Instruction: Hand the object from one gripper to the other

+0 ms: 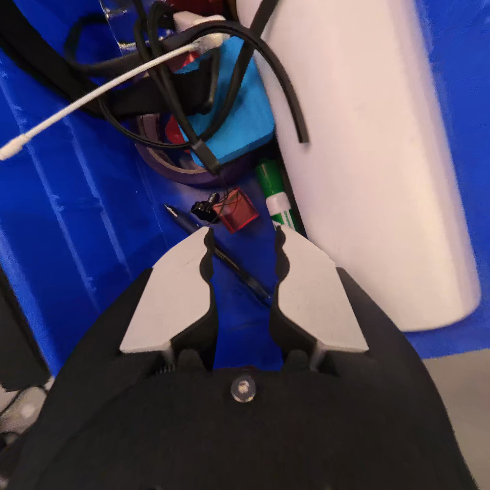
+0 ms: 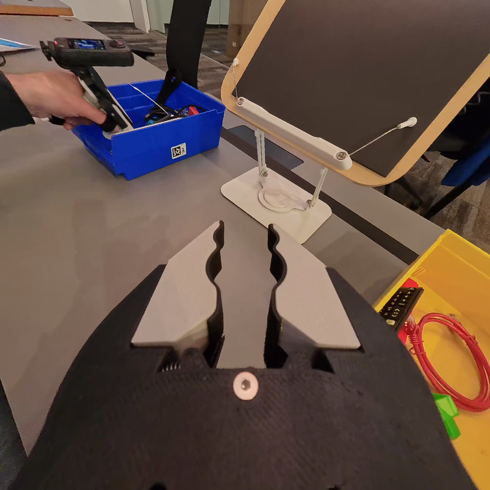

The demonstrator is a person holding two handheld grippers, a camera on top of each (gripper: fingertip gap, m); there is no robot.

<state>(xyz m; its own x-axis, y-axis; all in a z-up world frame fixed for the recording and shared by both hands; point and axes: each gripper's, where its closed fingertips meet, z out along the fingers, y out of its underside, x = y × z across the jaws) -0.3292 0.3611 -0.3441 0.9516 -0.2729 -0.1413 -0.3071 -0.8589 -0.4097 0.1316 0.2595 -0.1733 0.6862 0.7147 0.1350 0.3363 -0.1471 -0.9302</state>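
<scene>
My left gripper (image 1: 244,232) is open and empty, reaching down inside a blue bin (image 1: 66,212). Just beyond its tips lie a small red translucent cube (image 1: 237,210), a black thumb screw (image 1: 202,210), a dark pen (image 1: 230,262) and a green marker (image 1: 277,196). A big white cylinder (image 1: 358,159) lies to the right of the tips. My right gripper (image 2: 245,228) is open and empty, held above the grey table (image 2: 106,225). In the right wrist view the blue bin (image 2: 159,148) stands far left, with a hand holding the left gripper (image 2: 114,114) in it.
Deeper in the blue bin are a light-blue block (image 1: 238,111), purple tape roll (image 1: 185,175), black cables (image 1: 164,79) and a white cable tie (image 1: 79,103). A tilted dark board on a white stand (image 2: 275,204) stands ahead of my right gripper. A yellow bin (image 2: 437,278) at right holds a red cable (image 2: 450,366). About 50 centimetres separates my left fingertips from my right. To reach the dark pen (image 1: 230,262) in a straight line is about 4 centimetres for my left fingers, about 50 centimetres for my right.
</scene>
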